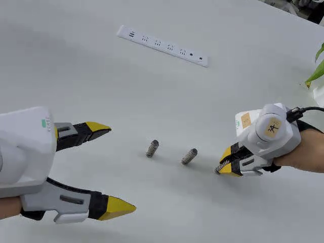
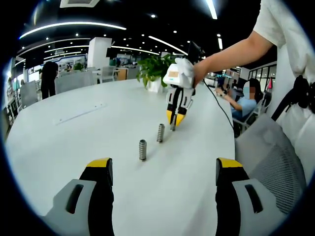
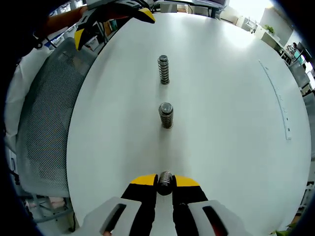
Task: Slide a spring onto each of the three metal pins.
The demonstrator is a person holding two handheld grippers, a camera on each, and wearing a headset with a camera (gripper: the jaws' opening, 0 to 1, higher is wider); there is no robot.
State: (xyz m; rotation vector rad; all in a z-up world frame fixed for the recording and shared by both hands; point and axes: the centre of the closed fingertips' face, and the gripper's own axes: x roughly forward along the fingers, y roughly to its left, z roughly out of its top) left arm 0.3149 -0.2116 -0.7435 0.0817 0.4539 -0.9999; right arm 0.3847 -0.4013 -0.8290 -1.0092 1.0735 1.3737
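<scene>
Two short metal pins, each with a coiled spring around it, stand upright on the white table: one [image 1: 152, 148] [image 2: 142, 149] [image 3: 163, 69] and a second [image 1: 189, 156] [image 2: 160, 132] [image 3: 166, 115] in a row. My right gripper [image 1: 226, 166] [image 3: 166, 182] [image 2: 173, 118] is shut on a third spring [image 1: 221, 167] [image 3: 166, 180] [image 2: 173, 124], held upright and low at the table at the row's right end. My left gripper [image 1: 114, 169] [image 2: 163, 169] hovers open to the left of the row, nothing between its yellow-tipped jaws.
A white power strip [image 1: 163, 46] [image 3: 278, 101] lies at the far side of the table [image 1: 101, 91]. A green plant [image 1: 316, 71] [image 2: 157, 69] stands at the right edge. A grey mesh chair [image 3: 44, 108] [image 2: 275, 147] sits beside the table.
</scene>
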